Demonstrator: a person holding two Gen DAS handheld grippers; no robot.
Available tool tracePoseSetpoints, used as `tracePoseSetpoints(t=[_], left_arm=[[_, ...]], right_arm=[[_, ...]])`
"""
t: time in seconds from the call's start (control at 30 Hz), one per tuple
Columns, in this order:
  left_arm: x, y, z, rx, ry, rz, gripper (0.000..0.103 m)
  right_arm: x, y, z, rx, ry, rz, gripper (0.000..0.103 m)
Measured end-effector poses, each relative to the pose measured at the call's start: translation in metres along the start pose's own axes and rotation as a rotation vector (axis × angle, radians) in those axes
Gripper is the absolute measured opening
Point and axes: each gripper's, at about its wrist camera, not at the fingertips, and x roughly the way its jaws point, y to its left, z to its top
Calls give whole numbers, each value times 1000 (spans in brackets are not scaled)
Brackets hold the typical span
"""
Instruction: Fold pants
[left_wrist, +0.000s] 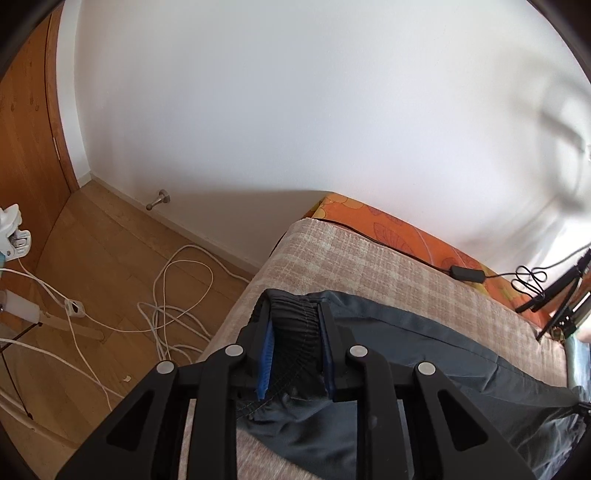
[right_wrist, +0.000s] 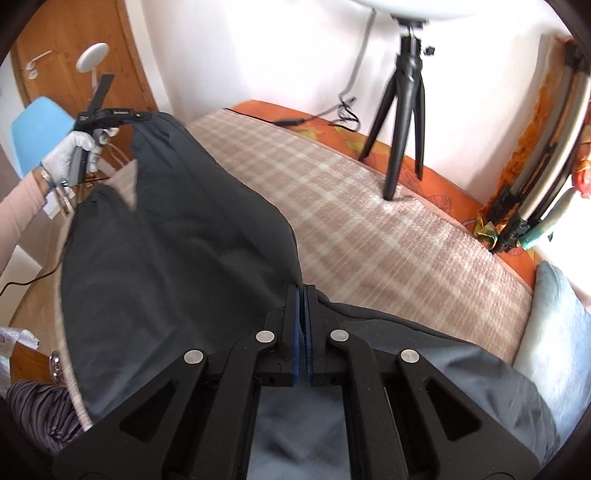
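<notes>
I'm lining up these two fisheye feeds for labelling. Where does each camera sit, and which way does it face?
Left wrist: on the left tongs, facing the bed corner, white wall and cabled floor; its fingers clamp the pants waistband.
Right wrist: on the right tongs, facing across the bed toward a tripod; the gloved left hand shows.
Shared: the pants and plaid blanket.

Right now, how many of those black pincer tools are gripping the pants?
2. The left gripper is clamped on the pants at the gathered waistband, near the bed's corner. The right gripper pinches another edge of the dark fabric, nearer the pillow.
</notes>
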Motion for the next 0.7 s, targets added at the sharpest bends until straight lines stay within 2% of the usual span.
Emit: tracePoseSetpoints(t=[0.1, 0.27, 0.47, 0.7], left_arm=[[-21, 12, -13, -16, -18, -25, 19], [-55, 30, -46, -12, -38, -26, 19], [-92, 65, -104, -38, -23, -55, 19], [-112, 89, -158, -38, 23, -31, 20]], right_arm=[[-18, 21, -17, -17, -3, 18, 3], [-41, 65, -54, -55, 12, 76, 3], [-41, 101, -98, -69, 100, 121, 3], [-33, 121, -127, -100, 180, 112, 3]])
